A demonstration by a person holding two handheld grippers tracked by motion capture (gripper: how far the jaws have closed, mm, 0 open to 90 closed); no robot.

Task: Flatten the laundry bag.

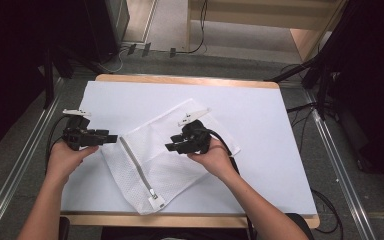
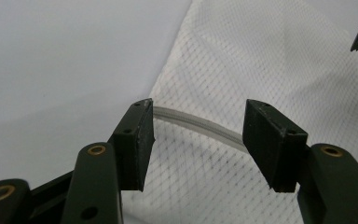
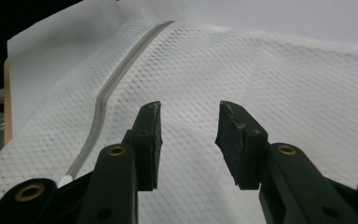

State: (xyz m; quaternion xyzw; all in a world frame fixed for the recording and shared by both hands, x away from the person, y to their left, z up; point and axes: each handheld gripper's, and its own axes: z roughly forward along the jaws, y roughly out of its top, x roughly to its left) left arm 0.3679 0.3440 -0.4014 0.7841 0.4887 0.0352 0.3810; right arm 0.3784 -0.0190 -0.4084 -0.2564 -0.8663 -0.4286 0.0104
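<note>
A white mesh bag lies flat in the middle of the table, skewed to its edges, one corner reaching toward the near edge. Its grey zip runs from the bag's left corner down toward the person, the pull parked at the near end.

Left tongs sit at the bag's left corner, pointing right, just at the top end of the zip. In the left gripper view the tongs gape wide, nothing between them, with the zip curving across the gap beyond and mesh beyond it. Whether the pads touch the fabric, I can't tell.

Right tongs are over the middle of the bag, pointing left toward the zip. In the right gripper view the tongs stand moderately apart, empty, low over the mesh, and the zip runs off to their left.

The left hand and the right hand grip the tools from the near side.
</note>
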